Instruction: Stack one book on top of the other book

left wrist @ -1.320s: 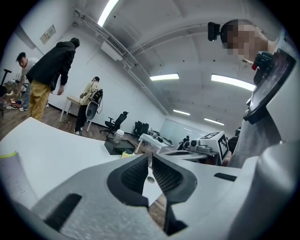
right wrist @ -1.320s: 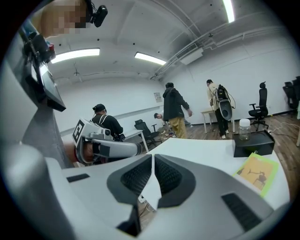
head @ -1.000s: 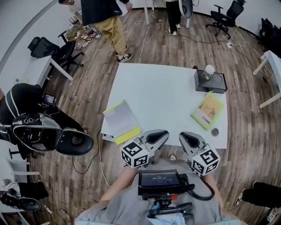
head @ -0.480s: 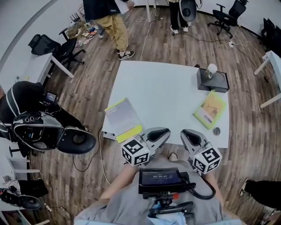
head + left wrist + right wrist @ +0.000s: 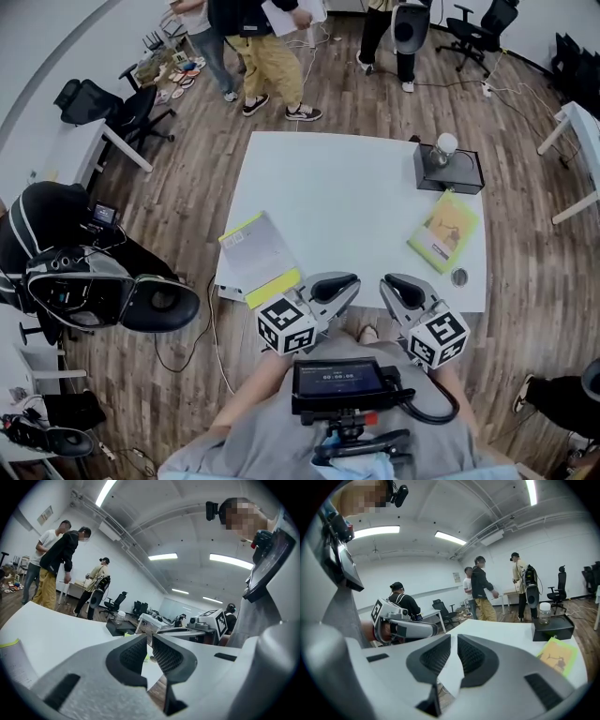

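Note:
Two books lie apart on the white table (image 5: 347, 197). A grey-covered book with a yellow-green edge (image 5: 259, 257) sits at the front left corner, overhanging a little. A yellow-green book (image 5: 444, 231) lies near the right edge, also seen in the right gripper view (image 5: 558, 654). My left gripper (image 5: 353, 281) and right gripper (image 5: 386, 284) hover side by side at the table's front edge, between the books. Both are shut with nothing in them, as the left gripper (image 5: 149, 637) and right gripper (image 5: 453, 639) views show. Each view shows the other gripper beside it.
A black box (image 5: 450, 172) with a white-lidded jar (image 5: 443, 150) stands at the back right, just behind the yellow-green book. A small round disc (image 5: 458, 277) lies near the front right corner. Office chairs (image 5: 122, 300), a bag and standing people (image 5: 267, 37) surround the table.
Both grippers stay where they were, shut. The people beyond the table's far side have walked to the right.

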`<state>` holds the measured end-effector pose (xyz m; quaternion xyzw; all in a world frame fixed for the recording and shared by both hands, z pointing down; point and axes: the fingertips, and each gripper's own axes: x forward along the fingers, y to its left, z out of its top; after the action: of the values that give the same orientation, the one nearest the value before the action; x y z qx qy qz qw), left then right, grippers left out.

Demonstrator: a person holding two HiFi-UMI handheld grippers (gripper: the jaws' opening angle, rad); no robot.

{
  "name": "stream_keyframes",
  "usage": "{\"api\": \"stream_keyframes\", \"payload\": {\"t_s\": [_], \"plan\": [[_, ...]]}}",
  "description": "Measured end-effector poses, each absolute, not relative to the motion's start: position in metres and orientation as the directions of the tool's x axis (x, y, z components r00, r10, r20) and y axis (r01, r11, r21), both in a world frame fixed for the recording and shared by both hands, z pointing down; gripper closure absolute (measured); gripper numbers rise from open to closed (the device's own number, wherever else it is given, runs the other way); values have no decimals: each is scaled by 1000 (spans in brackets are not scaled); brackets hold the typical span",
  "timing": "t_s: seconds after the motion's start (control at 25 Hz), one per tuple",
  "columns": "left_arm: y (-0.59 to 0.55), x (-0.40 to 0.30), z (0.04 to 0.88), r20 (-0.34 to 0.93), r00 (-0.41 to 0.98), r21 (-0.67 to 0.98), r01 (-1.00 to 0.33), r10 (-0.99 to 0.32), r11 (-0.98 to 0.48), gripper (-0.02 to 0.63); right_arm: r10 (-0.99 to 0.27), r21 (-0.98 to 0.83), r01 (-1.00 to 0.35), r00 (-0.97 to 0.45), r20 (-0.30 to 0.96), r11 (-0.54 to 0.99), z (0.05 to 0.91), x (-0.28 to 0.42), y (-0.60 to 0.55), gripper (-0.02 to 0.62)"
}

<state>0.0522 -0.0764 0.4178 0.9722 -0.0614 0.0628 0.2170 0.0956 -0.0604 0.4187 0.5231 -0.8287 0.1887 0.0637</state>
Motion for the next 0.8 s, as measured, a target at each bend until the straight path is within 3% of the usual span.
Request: {"api": "stream_keyframes", "payload": {"t_s": [0.6, 0.72, 0.8], "plan": [[-75, 108, 416, 145, 988, 405, -14, 50, -914, 558, -898, -236, -939, -314, 306, 248, 426, 153, -52, 558], [-74, 123, 418, 153, 984, 411, 16, 87, -911, 481, -914, -236, -949, -277, 297, 210, 428, 171, -47, 548], [-71, 137, 422, 159, 982, 408, 32, 106, -912, 446, -916, -231, -951, -271, 297, 207, 431, 184, -42, 476]]}}
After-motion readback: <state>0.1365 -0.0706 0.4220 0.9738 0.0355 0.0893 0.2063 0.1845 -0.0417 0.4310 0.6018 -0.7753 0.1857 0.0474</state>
